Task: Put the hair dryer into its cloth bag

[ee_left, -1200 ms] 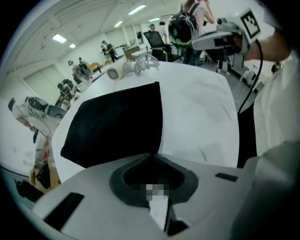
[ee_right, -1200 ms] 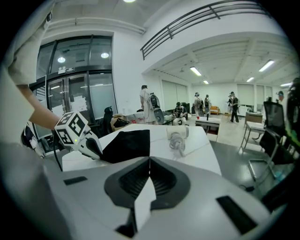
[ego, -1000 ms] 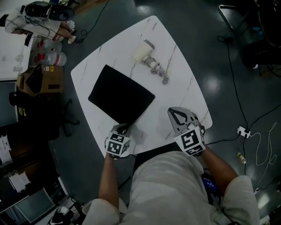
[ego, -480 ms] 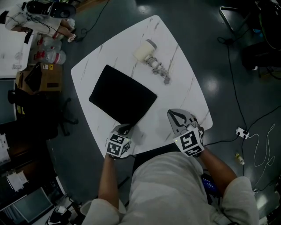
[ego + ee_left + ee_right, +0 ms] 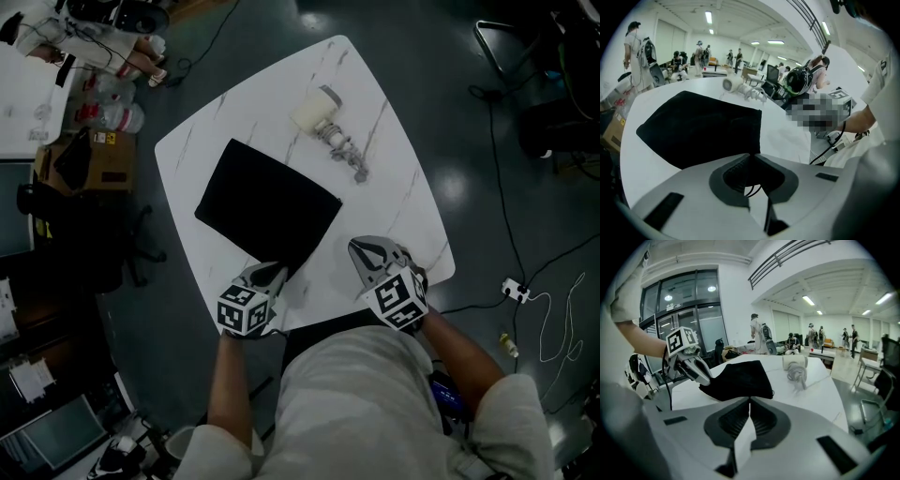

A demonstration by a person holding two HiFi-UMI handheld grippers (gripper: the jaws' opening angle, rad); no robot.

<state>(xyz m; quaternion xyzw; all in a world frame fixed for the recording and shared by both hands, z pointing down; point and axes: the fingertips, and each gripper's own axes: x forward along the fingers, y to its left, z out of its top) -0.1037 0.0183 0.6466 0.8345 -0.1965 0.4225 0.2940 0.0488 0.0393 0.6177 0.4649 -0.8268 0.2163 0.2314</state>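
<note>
Here was the cloth bag [image 5: 267,204], a flat, matte-black square of soft fabric, lying mid-frame in the head view. Under it sat a white table [image 5: 394,206] with grey marble veining and rounded corners.

The left gripper [image 5: 270,272], at the lower left of that view, had its 2 jaws pinched together on the bag's nearest corner. In the left gripper view the grey ribbed pads met right at the dark cloth edge. A few thin dark strands showed in the hollow behind the tips (what they were, I couldn't tell). In the right gripper view that corner peaked up to the jaws at the left of the frame, while the rest of the fabric spread low over the tabletop.

The right gripper [image 5: 356,247], lower right of centre, hung over the table near its front edge, just beside the bag's lower right side. Its jaws were closed tip to tip with nothing between them, only bare white tabletop ahead.

The hair dryer [image 5: 314,112], a stubby, cream-coloured barrel with a rounded body, lay on its side toward the top of the frame, well apart from the bag. Its pale grey cord [image 5: 345,155] was bunched in a loose coil running down to the right. Both grippers were smooth light-grey plastic, and each carried a cube of black-and-white square markers.
</note>
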